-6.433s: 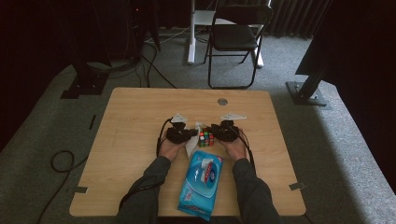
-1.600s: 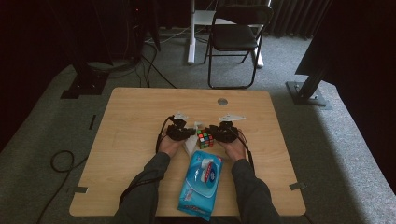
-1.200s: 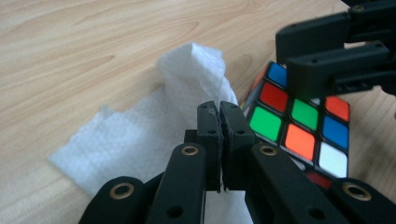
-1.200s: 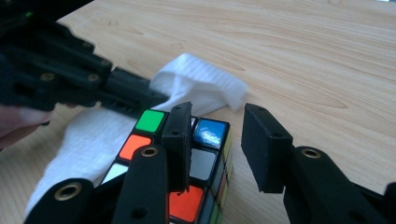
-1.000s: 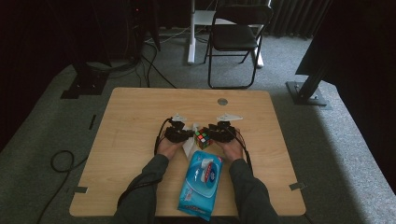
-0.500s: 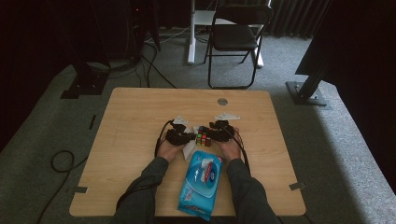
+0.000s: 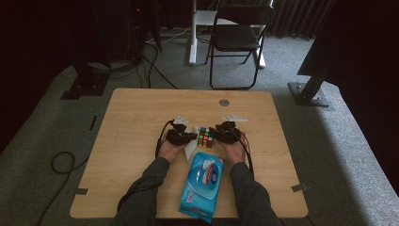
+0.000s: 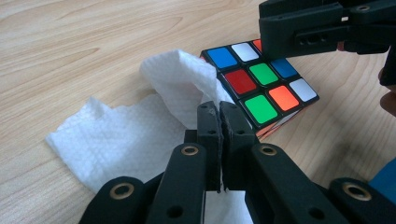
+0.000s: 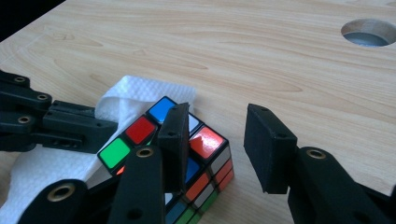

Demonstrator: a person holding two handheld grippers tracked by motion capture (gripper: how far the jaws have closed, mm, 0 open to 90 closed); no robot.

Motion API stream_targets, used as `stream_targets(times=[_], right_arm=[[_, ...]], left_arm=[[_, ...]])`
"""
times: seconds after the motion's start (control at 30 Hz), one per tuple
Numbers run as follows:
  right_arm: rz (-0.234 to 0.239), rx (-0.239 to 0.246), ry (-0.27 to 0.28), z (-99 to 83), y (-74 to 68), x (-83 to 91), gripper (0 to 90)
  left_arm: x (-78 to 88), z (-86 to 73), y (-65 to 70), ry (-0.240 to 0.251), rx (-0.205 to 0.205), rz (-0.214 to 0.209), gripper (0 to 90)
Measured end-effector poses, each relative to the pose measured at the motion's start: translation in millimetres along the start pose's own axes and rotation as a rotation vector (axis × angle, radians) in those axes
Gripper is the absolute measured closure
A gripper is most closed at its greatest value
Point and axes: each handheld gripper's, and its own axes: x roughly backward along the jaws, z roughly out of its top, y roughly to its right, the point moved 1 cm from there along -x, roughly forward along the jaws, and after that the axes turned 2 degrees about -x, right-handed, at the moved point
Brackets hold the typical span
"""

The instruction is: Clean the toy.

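Note:
A colour cube [image 7: 204,137] sits on the wooden table [image 7: 141,117] between my two grippers. My left gripper [image 8: 219,106] is shut on a white tissue [image 8: 116,135], whose raised fold touches the cube [image 8: 259,88] at its near edge. In the high view the left gripper [image 7: 187,137] is left of the cube and the right gripper [image 7: 219,133] is right of it. My right gripper [image 9: 218,114] is open and its jaws have just been closing. One jaw lies over the cube's [image 9: 205,140] top and the other stands clear to the side, so a corner of the cube is between them.
A blue pack of wet wipes [image 7: 202,186] lies between the person's forearms near the front edge. A round hole [image 7: 224,102] is in the table's far part. A folding chair [image 7: 237,35] stands beyond the table. Cables trail from both grippers.
Both hands have stayed at the cube. The right gripper has shifted slightly against it, and the left keeps pinching the tissue.

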Motion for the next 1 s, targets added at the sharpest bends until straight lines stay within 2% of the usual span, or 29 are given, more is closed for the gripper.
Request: stream_targets(times=[0.13, 0.27, 0.5, 0.8, 1.0], right_arm=[[0.009, 0.010, -0.012, -1.0, -1.5, -0.3, 61.2], [0.019, -0.002, -0.016, -0.1, -0.8, -1.3, 62.5], [0.003, -0.026, -0.020, 3.3, 1.2, -4.6, 62.7], [0.009, -0.060, -0.022, 3.1, 2.4, -4.9, 64.2], [0.017, -0.064, -0.019, 2.8, 2.9, -4.9, 65.3]], left_arm=[[-0.7, -0.7, 1.0, 0.000, -0.003, -0.002, 87.9], [-2.4, -0.3, 3.3, -0.007, -0.008, -0.010, 87.9], [-5.1, -0.9, 10.9, -0.014, -0.044, -0.025, 87.9], [1.1, 8.6, 7.0, 0.022, -0.026, -0.020, 88.0], [0.6, 19.5, 5.3, 0.041, -0.018, -0.015, 88.0]])
